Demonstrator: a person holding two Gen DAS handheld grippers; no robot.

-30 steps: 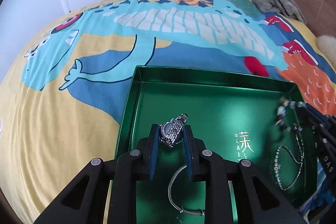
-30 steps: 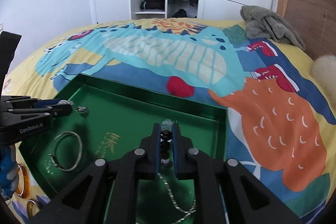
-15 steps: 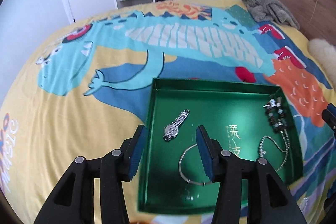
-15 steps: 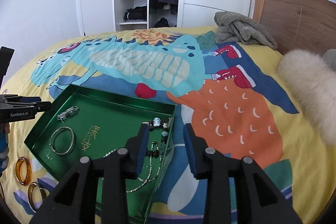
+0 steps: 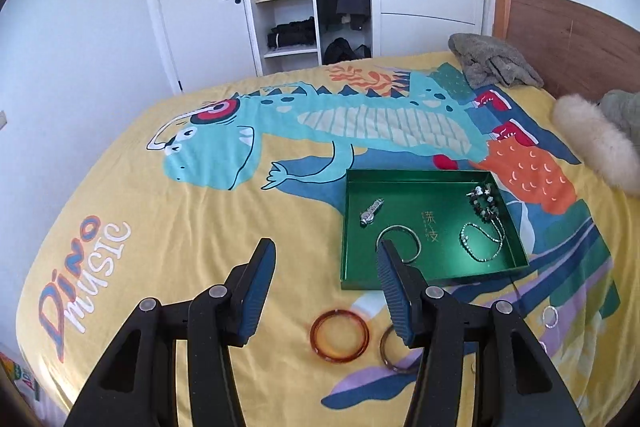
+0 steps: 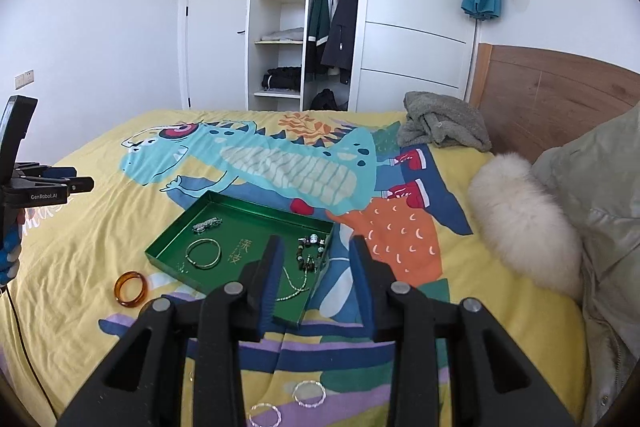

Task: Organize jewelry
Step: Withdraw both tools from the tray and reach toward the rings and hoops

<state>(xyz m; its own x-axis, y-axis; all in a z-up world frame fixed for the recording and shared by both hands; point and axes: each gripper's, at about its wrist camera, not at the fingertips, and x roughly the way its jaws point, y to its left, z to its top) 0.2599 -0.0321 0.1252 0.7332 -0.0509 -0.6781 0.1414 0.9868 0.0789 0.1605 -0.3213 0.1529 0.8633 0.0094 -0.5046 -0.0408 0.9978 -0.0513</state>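
Left wrist: green tray (image 5: pixel 346 227) holds watch (image 5: pixel 372 213), bangle (image 5: pixel 400 241), necklaces; left claw (image 5: pixel 326 255) and right claw (image 6: pixel 316 251) spread, empty.

Watch (image 5: pixel 371 213), bangle (image 5: pixel 400 242) in tray (image 5: pixel 347 227) (on bed (image 5: pixel 160 267)).

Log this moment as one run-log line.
left gripper: open, empty | right gripper: open, empty | green tray: watch, bangle, bead strands | on bedspread: amber bangle, clear rings

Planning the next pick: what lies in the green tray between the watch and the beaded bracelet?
In the left wrist view, between the watch and the beaded bracelet lies bare green tray floor with gold lettering; the silver bangle sits just nearer the camera.
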